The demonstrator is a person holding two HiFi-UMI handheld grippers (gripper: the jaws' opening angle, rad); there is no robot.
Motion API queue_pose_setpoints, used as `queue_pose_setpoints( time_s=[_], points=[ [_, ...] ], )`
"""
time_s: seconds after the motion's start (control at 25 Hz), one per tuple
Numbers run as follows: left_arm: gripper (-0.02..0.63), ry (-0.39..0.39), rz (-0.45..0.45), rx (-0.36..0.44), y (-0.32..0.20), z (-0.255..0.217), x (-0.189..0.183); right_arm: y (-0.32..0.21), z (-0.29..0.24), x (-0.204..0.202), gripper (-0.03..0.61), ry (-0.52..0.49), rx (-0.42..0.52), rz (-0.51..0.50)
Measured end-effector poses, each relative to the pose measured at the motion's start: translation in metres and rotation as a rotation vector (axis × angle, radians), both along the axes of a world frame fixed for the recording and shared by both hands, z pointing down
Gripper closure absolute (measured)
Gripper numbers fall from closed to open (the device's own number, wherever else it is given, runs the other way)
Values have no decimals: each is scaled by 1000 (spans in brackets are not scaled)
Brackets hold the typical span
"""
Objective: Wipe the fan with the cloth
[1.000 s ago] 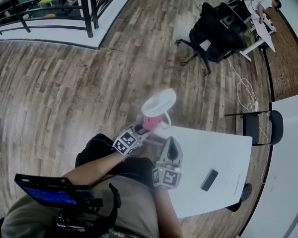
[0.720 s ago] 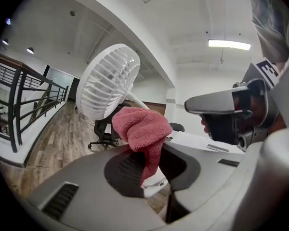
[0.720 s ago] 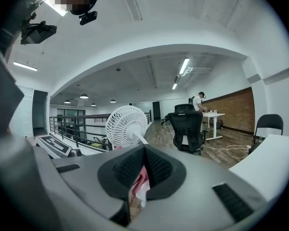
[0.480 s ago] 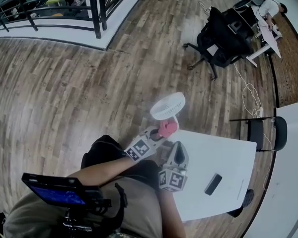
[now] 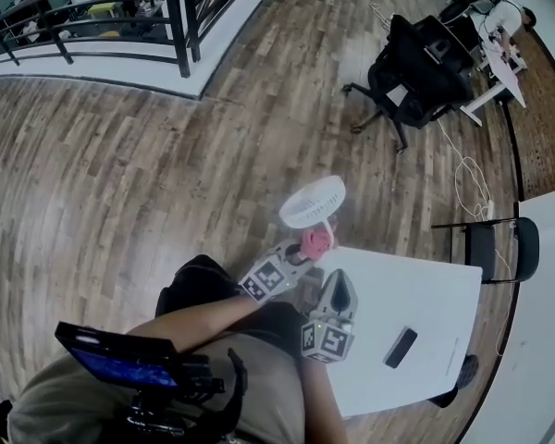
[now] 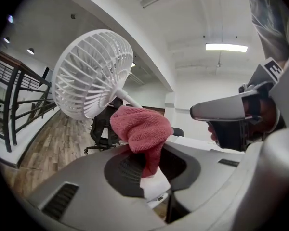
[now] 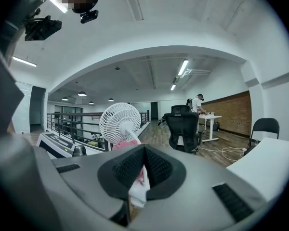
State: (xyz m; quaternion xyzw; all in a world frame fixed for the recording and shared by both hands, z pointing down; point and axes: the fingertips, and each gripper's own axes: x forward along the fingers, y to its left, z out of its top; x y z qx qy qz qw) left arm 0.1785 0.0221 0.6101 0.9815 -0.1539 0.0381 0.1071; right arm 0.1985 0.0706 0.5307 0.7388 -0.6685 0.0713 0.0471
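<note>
Wood plank floor [image 5: 120, 174], white table [image 5: 416, 294] at lower right, black railing [image 5: 176, 17] up top. Left forearm reaches up and right from the body, with the left gripper [image 5: 302, 251] roughly level. Its jaws are clamped on one red cloth [image 5: 314, 241], bunched against the stem of the fan [image 5: 312, 202] just under the tilted grille head. One white fan, at the table's near corner – its base is hidden behind the cloth. Right forearm runs straight ahead and the right gripper [image 5: 340, 278] is over the table just beside the left one, pointing at the fan. Its jaws are pressed together and no object is clearly gripped. Count: two grippers, one cloth, one fan, one table, one dark flat slab [image 5: 400, 347] lying on it. One black office chair [image 5: 416, 63] and one folding chair [image 5: 499, 248] – both well apart from the fan.
</note>
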Motion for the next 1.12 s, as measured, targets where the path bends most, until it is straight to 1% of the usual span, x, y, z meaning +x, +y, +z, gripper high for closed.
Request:
queue_pose_setpoints(
  time_s=[0.08,0.24,0.36,0.48,0.56,0.8,0.88,1.12],
  points=[
    [556,-1,-6,8,0,1,-1,1,1,0,579,8,1,6],
    [557,-25,-20,55,-1,0,-5,-2,11,-8,579,17,-12,-3],
    [557,-35,-29,76,-1,-2,-7,-3,18,-16,580,50,-37,-18],
    [557,-43,-30,93,2,-3,-5,-8,23,-18,580,100,-39,-2],
    [557,-43,-28,102,4,-4,-5,-11,27,-15,580,112,-39,12],
    [557,-40,-22,85,3,-5,-7,-19,41,-5,580,102,-30,45],
    [557,-39,-19,78,2,-6,-8,-24,39,-8,580,93,-39,48],
    [557,-40,-24,70,0,-3,-13,-26,42,-16,580,108,-56,35]
  ],
)
